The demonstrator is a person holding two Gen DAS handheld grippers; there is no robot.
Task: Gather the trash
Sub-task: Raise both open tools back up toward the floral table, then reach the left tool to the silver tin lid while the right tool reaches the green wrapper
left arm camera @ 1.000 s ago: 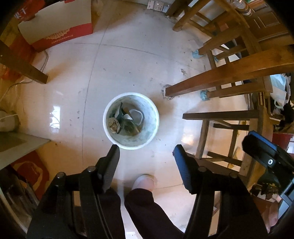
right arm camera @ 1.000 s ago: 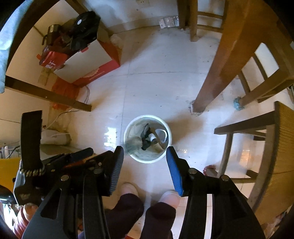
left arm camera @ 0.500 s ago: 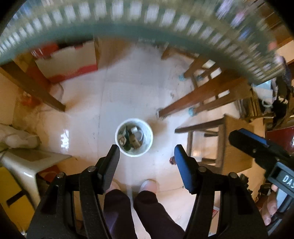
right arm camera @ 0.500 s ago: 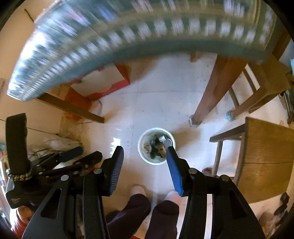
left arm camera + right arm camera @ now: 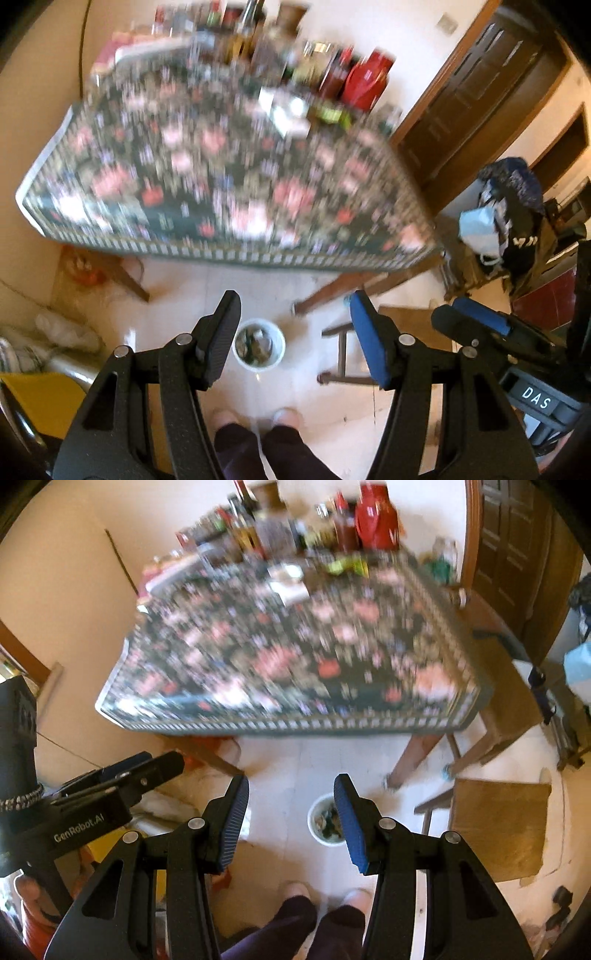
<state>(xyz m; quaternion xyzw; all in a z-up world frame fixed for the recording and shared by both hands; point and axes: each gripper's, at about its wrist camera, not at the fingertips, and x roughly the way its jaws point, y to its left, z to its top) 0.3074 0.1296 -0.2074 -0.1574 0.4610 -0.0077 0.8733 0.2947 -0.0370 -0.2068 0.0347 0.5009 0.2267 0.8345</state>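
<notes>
left wrist view: left claw [image 5: 295,325] is held spread wide, nothing btwn the pads, high above the floor. trash bucket [image 5: 259,348] is seen far below on the tile floor [image 5: 258,280], framed btwn the two fingers, w/ scraps inside. counter [image 5: 221,177] w/ floral cloth fills the upper frame, heavily motion-blurred; bottles and red containers are made out along its far edge, details can't be told. small light items near the counter's far side [image 5: 286,110] may be trash, too blurred to confirm. right claw [image 5: 476,321] is visible at the right edge. a wooden stool [image 5: 410,325] stands just beside the bucket.

right wrist view: right claw [image 5: 291,801] also spread apart, empty. bucket [image 5: 322,825] partly hidden behind the right finger. left claw [image 5: 122,771] is seen at the left edge, side-on. counter [image 5: 295,657] blurred again; green/yellow wrapper-like bits [image 5: 347,566] near the far end.

risks: w/ this much blur, next trash item could be mis-picked; crowded bottles at the counter's far edge could be knocked over if a claw is swept in fast. a dropped piece could miss the small bucket from this height.

vs 0.5 s ago: both cams have been tilted up and raised; counter top is now in view rather than just its edge, bucket looks smaller. both claws unchanged, spread and empty.
</notes>
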